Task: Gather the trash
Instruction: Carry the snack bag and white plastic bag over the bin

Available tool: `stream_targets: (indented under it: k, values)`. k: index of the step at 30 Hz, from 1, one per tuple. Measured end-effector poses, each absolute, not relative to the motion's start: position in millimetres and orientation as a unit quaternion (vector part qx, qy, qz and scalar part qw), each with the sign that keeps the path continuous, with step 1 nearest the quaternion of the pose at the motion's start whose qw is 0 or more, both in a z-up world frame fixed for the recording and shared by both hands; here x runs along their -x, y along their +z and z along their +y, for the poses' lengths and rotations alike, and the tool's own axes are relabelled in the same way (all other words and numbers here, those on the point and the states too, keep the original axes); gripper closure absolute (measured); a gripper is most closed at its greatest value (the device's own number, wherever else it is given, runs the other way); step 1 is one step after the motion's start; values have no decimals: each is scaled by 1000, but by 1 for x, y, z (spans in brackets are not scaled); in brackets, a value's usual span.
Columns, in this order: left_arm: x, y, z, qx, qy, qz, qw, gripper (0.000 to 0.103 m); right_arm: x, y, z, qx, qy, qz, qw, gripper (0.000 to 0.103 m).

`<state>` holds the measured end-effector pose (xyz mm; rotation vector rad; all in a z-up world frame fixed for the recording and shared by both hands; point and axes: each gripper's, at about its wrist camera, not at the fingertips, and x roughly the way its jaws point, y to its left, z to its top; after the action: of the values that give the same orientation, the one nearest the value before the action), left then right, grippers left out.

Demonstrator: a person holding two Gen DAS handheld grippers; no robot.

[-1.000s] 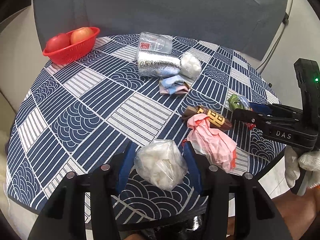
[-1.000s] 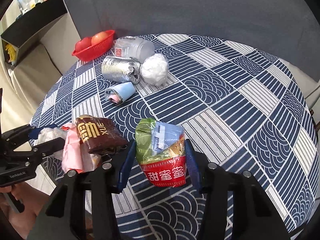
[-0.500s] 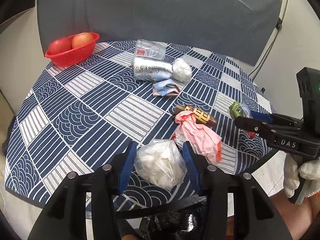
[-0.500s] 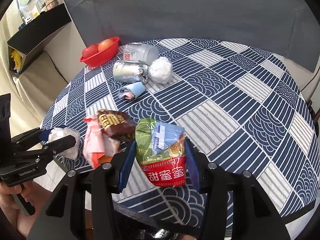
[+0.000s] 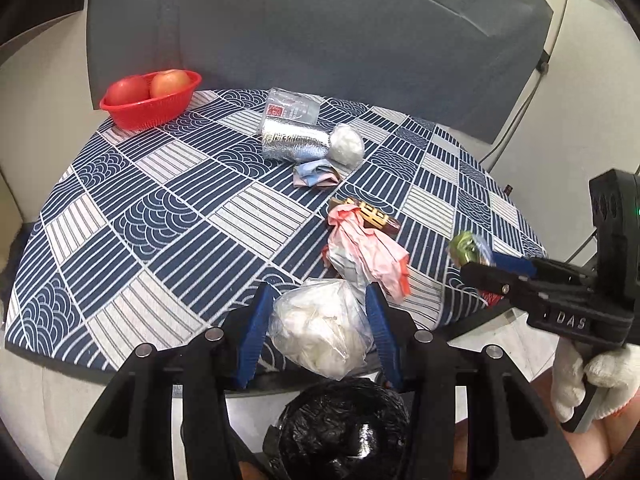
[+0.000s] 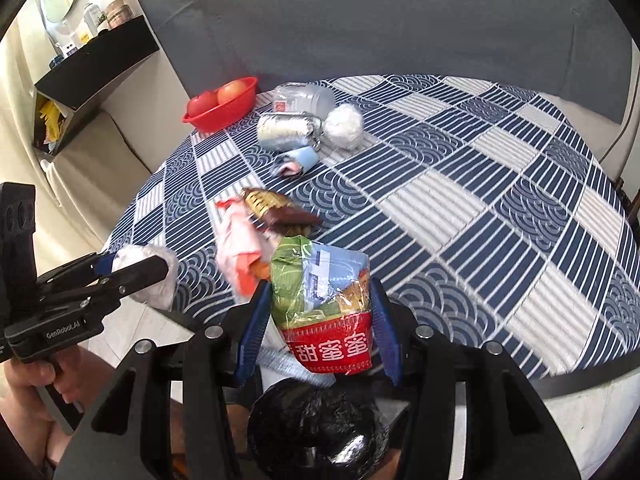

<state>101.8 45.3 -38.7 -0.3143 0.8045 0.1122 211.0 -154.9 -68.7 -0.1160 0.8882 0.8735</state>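
Observation:
My left gripper (image 5: 318, 300) is shut on a clear bag of white tissue (image 5: 320, 326), held past the table's near edge above a black-lined bin (image 5: 340, 432). My right gripper (image 6: 320, 292) is shut on a green, blue and red snack packet (image 6: 324, 304) above the same bin (image 6: 316, 428). On the table lie a pink wrapper (image 5: 368, 252), a brown and gold wrapper (image 5: 372, 214), a blue and pink paper wad (image 5: 314, 172), a foil roll (image 5: 294, 144), a white wad (image 5: 346, 146) and a clear bottle (image 5: 290, 108).
A red basket with two apples (image 5: 150, 98) stands at the table's far left. The round table has a blue patterned cloth (image 5: 168, 208). A grey chair back (image 5: 320, 40) rises behind it. A black shelf (image 6: 92, 80) hangs on the left wall.
Both grippers have pulled back from the table toward its near edge with their loads; the black-lined bin has come into view beneath them.

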Motion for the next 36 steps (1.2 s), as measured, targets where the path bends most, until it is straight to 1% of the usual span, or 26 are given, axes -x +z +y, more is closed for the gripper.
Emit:
stream_targets:
  k: [16,28,36]
  values:
    - [-62,-50,14,168,35,408,896,57,-159,-86,-174,40,413,444,794,53]
    - [-43,-81,-6,205,3,470,859,57,-144,-113,-185,32,386,500,774,53]
    - [-43,-115,-13,236,1,535,811,57,-150,-140,-192,3,359,567,741,53]
